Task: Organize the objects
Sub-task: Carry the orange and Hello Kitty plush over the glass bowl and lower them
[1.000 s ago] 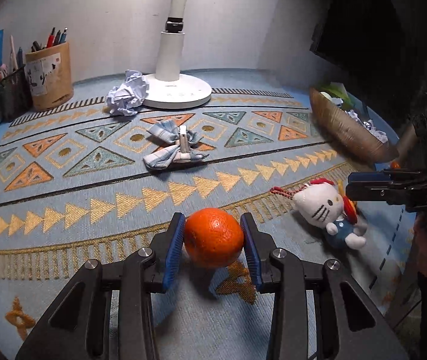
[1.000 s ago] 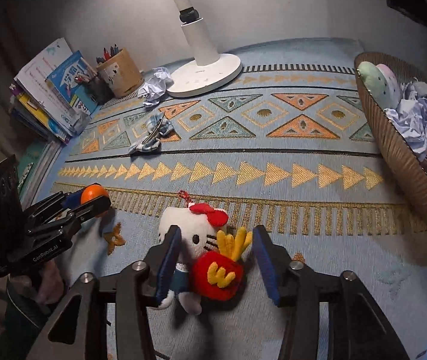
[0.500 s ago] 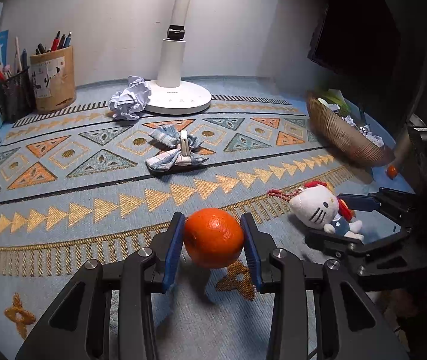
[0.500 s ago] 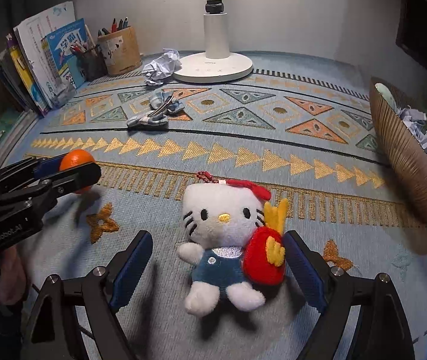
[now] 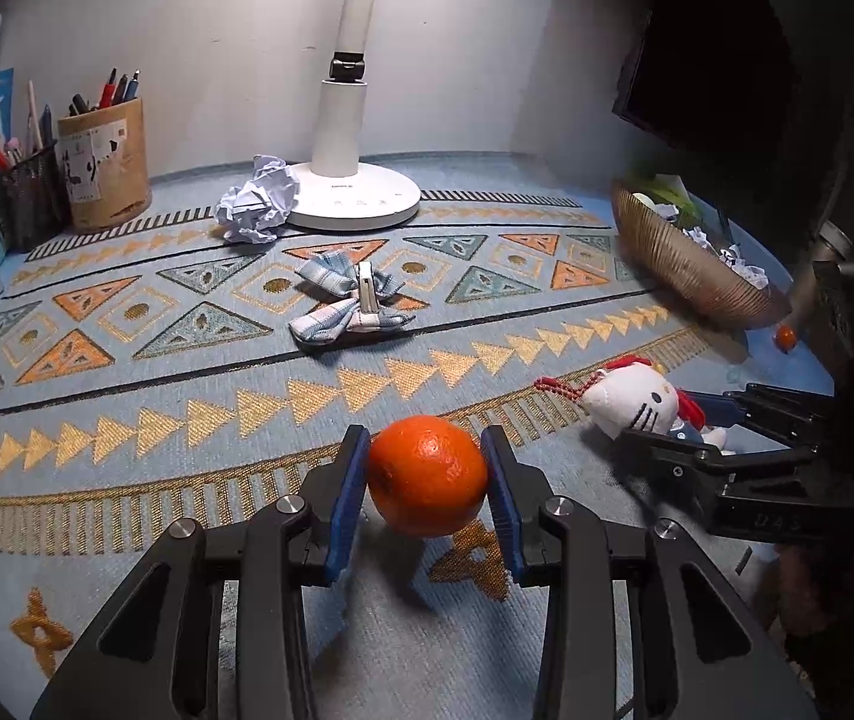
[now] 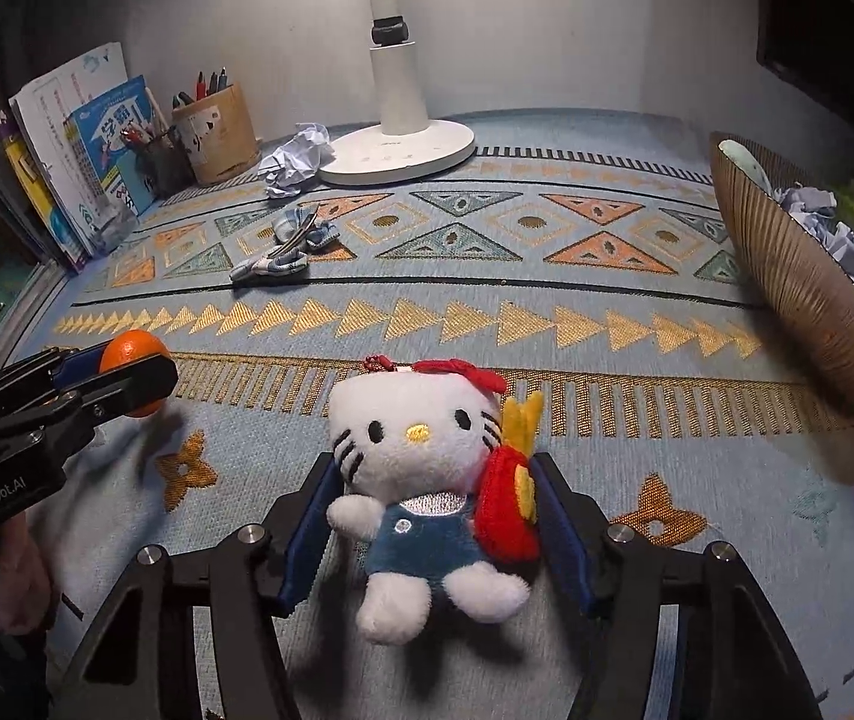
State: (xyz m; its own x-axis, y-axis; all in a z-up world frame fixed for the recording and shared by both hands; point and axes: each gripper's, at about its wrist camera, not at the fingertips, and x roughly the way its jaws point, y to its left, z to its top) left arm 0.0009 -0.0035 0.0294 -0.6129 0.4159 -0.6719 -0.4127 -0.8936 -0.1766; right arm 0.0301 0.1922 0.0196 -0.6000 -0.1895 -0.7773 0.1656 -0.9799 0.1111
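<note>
My left gripper (image 5: 425,480) is shut on an orange (image 5: 427,475) and holds it just above the patterned mat; it also shows in the right wrist view (image 6: 132,375). My right gripper (image 6: 436,531) has its jaws around the body of a white cat plush toy (image 6: 427,480) with a red bow and a red fries pouch. Both pads touch its sides. The plush and that gripper also show in the left wrist view (image 5: 637,405).
A brown ribbed basket (image 6: 805,324) with crumpled paper stands at the right. A white lamp base (image 5: 354,201), a crumpled paper ball (image 5: 258,207), a plaid cloth with a clip (image 5: 354,300), pen holders (image 5: 105,168) and books (image 6: 72,156) are farther back.
The right gripper has moved forward over the plush and closed from wide open onto its body. The left gripper still holds the orange, almost unmoved.
</note>
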